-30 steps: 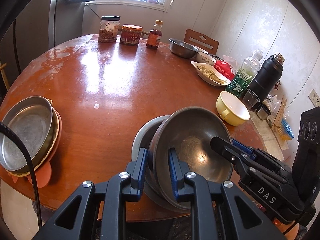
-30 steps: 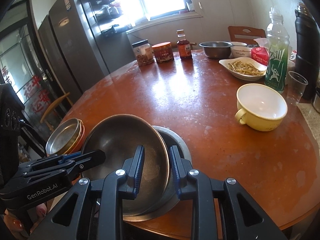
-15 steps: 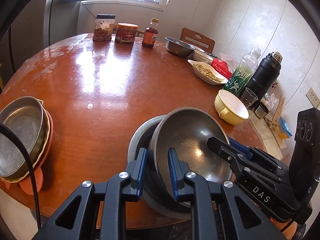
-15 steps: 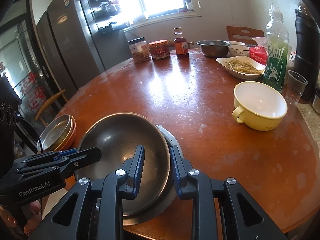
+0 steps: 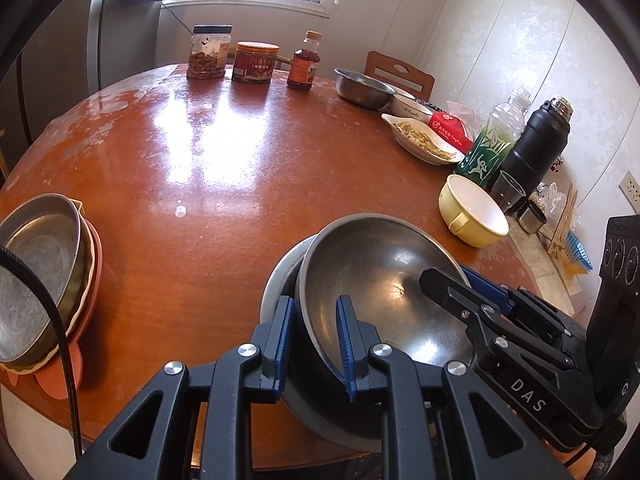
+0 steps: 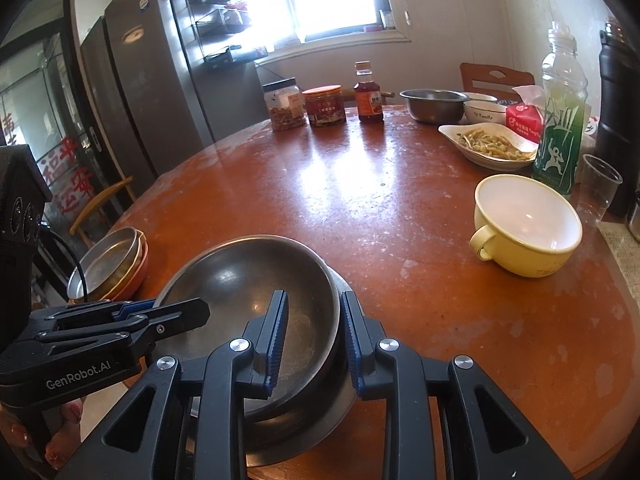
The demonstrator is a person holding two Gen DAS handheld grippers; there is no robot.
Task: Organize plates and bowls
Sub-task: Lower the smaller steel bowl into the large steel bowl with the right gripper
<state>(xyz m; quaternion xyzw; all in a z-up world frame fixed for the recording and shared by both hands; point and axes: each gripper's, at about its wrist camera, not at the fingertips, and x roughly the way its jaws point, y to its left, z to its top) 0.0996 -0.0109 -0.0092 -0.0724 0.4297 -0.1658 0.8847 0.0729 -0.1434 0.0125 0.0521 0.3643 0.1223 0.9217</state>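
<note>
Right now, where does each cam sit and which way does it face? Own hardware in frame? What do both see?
Left wrist: rides the left gripper, looks along its fingers across the round table toward the window wall; the right gripper enters at lower right.
Right wrist: rides the right gripper, faces the window and fridge; the left gripper enters at lower left.
Shared: each straddles the steel bowl's rim, jaws parted; yellow cup, plate stack.

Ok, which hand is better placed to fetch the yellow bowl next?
Right, I would judge. The yellow bowl stands to the right of the steel bowl, on the side of the right tongs. The left tongs sit at its other rim and would have to cross it.
</note>
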